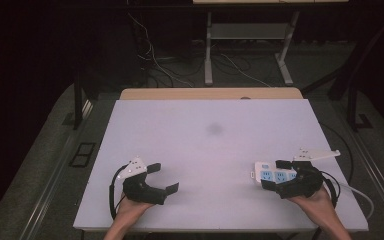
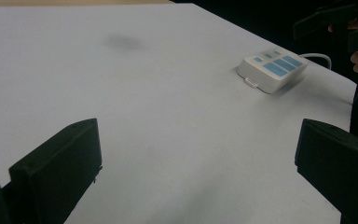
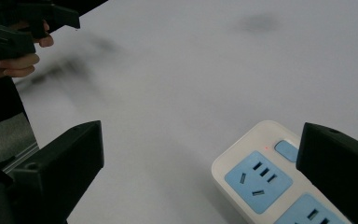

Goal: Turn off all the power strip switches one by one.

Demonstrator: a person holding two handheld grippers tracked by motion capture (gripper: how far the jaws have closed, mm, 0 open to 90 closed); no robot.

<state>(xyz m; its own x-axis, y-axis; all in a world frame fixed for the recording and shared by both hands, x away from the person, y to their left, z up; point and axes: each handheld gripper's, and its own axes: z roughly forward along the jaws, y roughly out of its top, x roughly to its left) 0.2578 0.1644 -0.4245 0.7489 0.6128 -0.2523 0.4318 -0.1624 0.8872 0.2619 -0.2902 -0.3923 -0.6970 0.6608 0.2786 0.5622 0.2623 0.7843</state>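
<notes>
Left gripper (image 1: 161, 178): jaws wide, empty, low over the near-left tabletop (image 1: 205, 145). Right gripper (image 1: 275, 175): jaws wide, straddling one end of the white power strip (image 1: 272, 175) lying flat near-right. Judgement: centre the strip between the jaws before closing; its cable (image 1: 360, 192) could drag.

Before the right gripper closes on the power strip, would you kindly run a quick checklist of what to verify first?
1. Right gripper jaws open: ok.
2. Power strip between those jaws: cannot tell; in the right gripper view it lies toward one jaw.
3. Power strip lying flat on the table, sockets up: ok.
4. Left gripper open, holding nothing, apart from the strip: ok.
5. White cable free to follow: cannot tell; it trails off the table's edge.
6. Small red light on the strip lit: ok.
</notes>
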